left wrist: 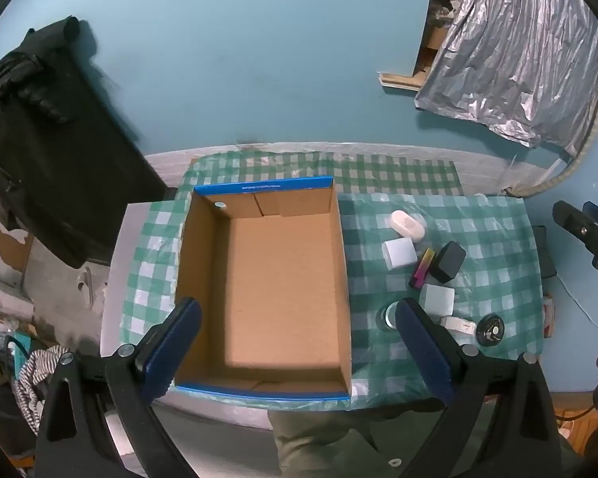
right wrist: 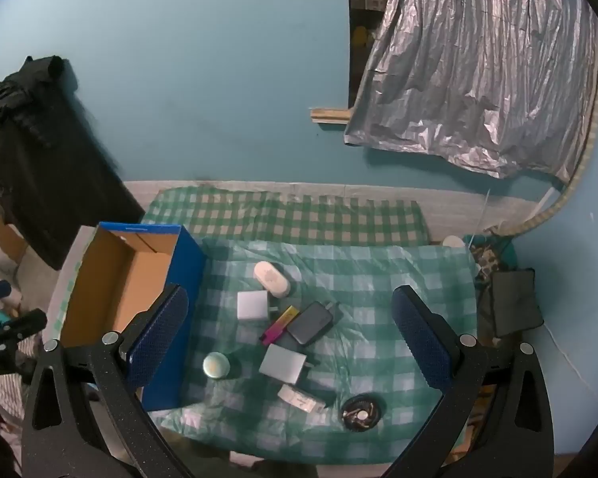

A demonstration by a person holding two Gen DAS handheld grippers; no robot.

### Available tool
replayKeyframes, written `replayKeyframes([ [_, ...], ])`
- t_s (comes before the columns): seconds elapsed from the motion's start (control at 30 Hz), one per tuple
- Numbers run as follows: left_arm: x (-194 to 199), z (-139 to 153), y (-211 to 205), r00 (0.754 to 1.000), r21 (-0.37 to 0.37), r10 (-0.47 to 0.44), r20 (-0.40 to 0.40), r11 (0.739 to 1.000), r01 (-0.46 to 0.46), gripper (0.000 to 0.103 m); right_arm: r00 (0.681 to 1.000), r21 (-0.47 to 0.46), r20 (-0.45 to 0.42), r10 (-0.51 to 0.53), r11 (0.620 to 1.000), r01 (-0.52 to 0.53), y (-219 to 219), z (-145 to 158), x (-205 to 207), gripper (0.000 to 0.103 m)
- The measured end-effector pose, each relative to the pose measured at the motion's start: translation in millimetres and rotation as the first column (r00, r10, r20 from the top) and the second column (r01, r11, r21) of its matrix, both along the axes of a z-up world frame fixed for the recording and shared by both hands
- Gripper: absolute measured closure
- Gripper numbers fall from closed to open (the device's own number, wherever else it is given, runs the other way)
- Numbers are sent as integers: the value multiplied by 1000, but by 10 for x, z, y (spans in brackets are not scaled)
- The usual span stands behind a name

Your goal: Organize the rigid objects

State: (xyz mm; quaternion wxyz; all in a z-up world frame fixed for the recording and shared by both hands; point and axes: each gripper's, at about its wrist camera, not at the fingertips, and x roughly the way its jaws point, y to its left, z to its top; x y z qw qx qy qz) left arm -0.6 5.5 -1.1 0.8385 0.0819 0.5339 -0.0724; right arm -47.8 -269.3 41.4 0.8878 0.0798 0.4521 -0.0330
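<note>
open cardboard box (left wrist: 275,286), blue-edged, on checked cloth (right wrist: 378,279) over the counter, at the left. loose items on the cloth right of the box: white oval case (right wrist: 272,279), white cube (right wrist: 252,305), pink-yellow stick (right wrist: 280,324), black charger (right wrist: 310,323), grey adapter (right wrist: 283,363), round tin (right wrist: 216,365), black disc (right wrist: 362,407). left tool (left wrist: 299,342) and right tool (right wrist: 291,342): jaws wide apart, nothing gripped.

Open left gripper (left wrist: 299,342) above cardboard box (left wrist: 283,294), small objects (left wrist: 426,271) beside it
</note>
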Motion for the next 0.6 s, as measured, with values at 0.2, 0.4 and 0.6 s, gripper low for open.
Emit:
replayKeyframes([
  [0.2, -8, -14, 17, 1000, -3, 0, 0, 1000, 0, 4, 1000, 0, 0, 3, 1000, -3, -4, 2, 15, 1],
  [0.4, -11, -32, -3, 1000, 15, -2, 0, 1000, 2, 4, 1000, -2, 0, 3, 1000, -3, 5, 7, 20, 1],
  [0.6, -12, -30, -14, 1000, 16, -4, -1, 1000, 4, 4, 1000, -2, -1, 4, 1000, -4, -4, -10, 20, 1],
])
